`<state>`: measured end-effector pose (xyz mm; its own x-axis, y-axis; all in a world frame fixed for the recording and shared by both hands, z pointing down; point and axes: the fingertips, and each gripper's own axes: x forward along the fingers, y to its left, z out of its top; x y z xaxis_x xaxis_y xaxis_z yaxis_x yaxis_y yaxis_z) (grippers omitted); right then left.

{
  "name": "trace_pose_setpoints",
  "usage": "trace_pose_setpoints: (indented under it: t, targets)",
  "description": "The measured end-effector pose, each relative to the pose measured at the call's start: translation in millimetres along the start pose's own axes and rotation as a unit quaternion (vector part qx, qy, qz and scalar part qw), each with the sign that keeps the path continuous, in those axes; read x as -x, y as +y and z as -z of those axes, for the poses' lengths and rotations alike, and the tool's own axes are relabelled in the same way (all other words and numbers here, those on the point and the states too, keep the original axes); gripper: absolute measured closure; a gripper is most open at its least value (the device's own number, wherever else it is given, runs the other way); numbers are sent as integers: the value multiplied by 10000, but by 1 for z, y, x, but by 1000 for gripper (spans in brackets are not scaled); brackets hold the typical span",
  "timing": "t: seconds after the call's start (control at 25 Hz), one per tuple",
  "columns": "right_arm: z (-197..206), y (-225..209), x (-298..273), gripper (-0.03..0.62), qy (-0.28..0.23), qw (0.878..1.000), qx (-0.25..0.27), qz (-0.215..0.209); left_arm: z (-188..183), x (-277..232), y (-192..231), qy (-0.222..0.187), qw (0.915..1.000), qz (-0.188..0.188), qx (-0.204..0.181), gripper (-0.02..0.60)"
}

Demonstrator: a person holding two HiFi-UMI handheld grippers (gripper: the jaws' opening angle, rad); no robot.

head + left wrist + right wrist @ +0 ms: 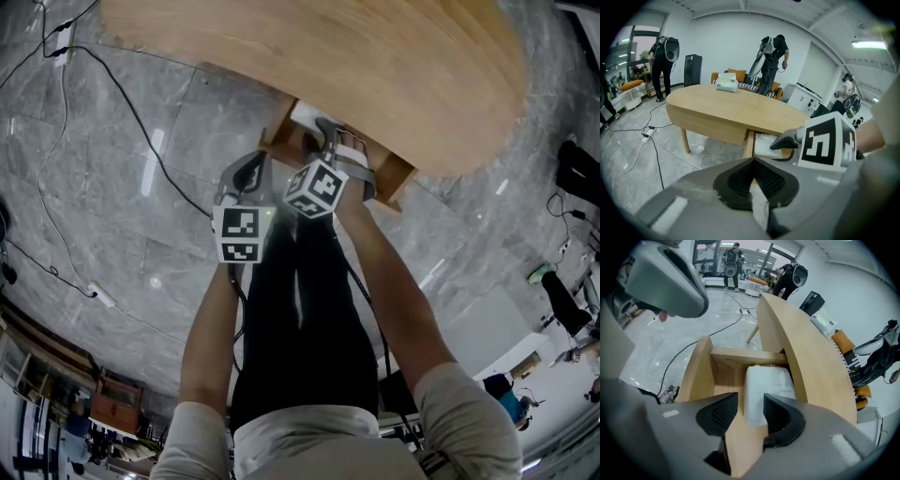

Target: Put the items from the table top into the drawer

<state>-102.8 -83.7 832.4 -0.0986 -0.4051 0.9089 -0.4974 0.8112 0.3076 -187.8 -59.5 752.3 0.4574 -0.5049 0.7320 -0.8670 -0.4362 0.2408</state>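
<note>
A white soft pack (768, 380) lies inside the open wooden drawer (696, 376) under the table top (328, 56). My right gripper (751, 401) hangs just above the drawer, pointing steeply down. Its jaws are open and the pads do not touch the pack below. In the head view my right gripper (330, 141) is over the drawer (394, 178). My left gripper (248, 173) is beside the drawer's left corner, above the floor. The left gripper (752, 161) is shut with nothing in it. A white box (726, 84) stands on the far end of the table top.
Grey tiled floor lies all around, with black cables (141, 131) and a power strip (101, 295) to the left. People stand at the far side of the room (663, 65). The drawer's back wall (745, 357) is just beyond the pack.
</note>
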Motion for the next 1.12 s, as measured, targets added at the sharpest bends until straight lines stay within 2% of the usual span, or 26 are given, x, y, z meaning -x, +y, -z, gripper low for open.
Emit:
trace_pose_setpoints:
  t: [0.16, 0.32, 0.4, 0.56, 0.76, 0.84, 0.96, 1.12]
  targets:
    - [-2, -2, 19, 407, -61, 10000, -15, -60, -10, 18, -4, -121, 9999, -61, 78, 564]
    - [-14, -4, 60, 414, -297, 9994, -161, -21, -24, 54, -4, -330, 9987, -280, 252, 564]
    - [-23, -6, 88, 452, -458, 9987, -226, 64, -34, 75, -6, -512, 9971, -399, 401, 565]
    - [-47, -15, 170, 583, -874, 9955, -260, 270, -67, 137, -27, -777, 9936, -539, 615, 565]
    - [-87, -36, 283, 586, -1479, 9863, -541, 496, -130, 217, -62, -1282, 9902, -452, 313, 565]
    - [-100, -49, 328, 586, -1763, 9789, -793, 666, -157, 245, -73, -1510, 9874, -426, 184, 564]
    - [-113, -69, 392, 586, -2202, 9613, -1370, 926, -193, 278, -92, -1837, 9825, -313, -77, 564]
    - [-116, -101, 471, 586, -2849, 9267, -2091, 1281, -234, 311, -125, -2279, 9732, -156, -243, 564]
